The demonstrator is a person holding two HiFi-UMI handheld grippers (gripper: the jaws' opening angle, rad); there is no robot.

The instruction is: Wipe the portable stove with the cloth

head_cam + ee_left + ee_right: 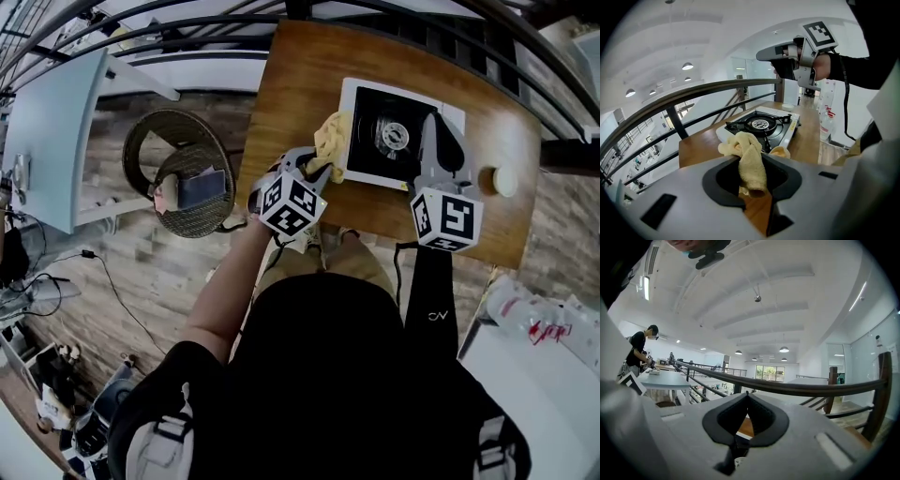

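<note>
The portable stove (394, 136), white with a black top and a round burner, sits on the wooden table (291, 84). A yellow cloth (331, 139) lies bunched at its left edge. My left gripper (314, 164) is shut on the cloth. In the left gripper view the cloth (751, 161) hangs between the jaws of the left gripper (752, 157), just short of the stove (761, 126). My right gripper (433, 122) is held over the right side of the stove. It is raised well above the table (801, 51), with nothing in it. The right gripper (747, 395) is shut.
A small white round object (504, 181) sits on the table to the right of the stove. A dark metal railing (787, 387) runs along the far side of the table. A wicker chair (183, 183) stands to the left. A white surface with a plastic bag (539, 328) is at lower right.
</note>
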